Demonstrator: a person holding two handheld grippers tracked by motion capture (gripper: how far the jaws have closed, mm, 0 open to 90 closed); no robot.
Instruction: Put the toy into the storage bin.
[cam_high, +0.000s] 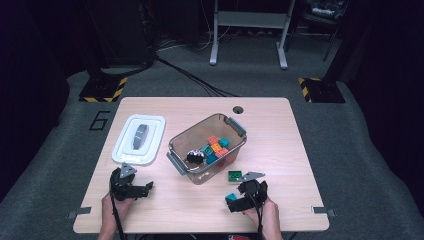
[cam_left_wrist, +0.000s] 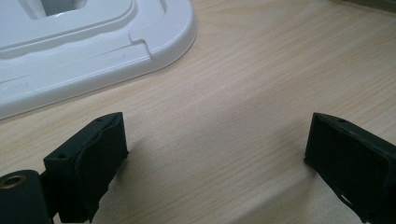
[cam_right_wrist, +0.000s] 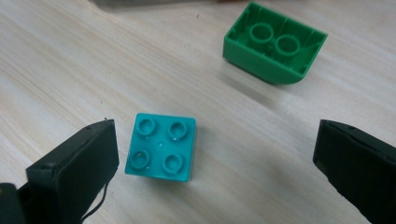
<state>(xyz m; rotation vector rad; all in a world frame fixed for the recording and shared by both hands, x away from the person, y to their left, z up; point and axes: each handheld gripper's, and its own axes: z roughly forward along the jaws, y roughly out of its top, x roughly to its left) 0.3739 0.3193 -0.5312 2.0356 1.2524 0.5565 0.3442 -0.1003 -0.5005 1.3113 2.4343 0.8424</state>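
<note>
Open wood is seen along the near edge of the table (cam_high: 300, 150), where both grippers are held low, well apart from each other. The left gripper (cam_high: 142, 189) is spread wide over bare wood, with nothing between its jaws; the white lid (cam_left_wrist: 93, 51) lies just beyond it, its rounded corner close to the left jaw. The right gripper (cam_right_wrist: 215, 163) is likewise spread wide. The teal brick (cam_right_wrist: 161, 147) is set studs up on the wood between its jaws, just beside the left jaw and well apart from the right one. A green brick (cam_right_wrist: 273, 46) lies upside down farther ahead, near the clear box (cam_high: 175, 142) of bricks. A figure 6 is marked on the floor left of the table
</note>
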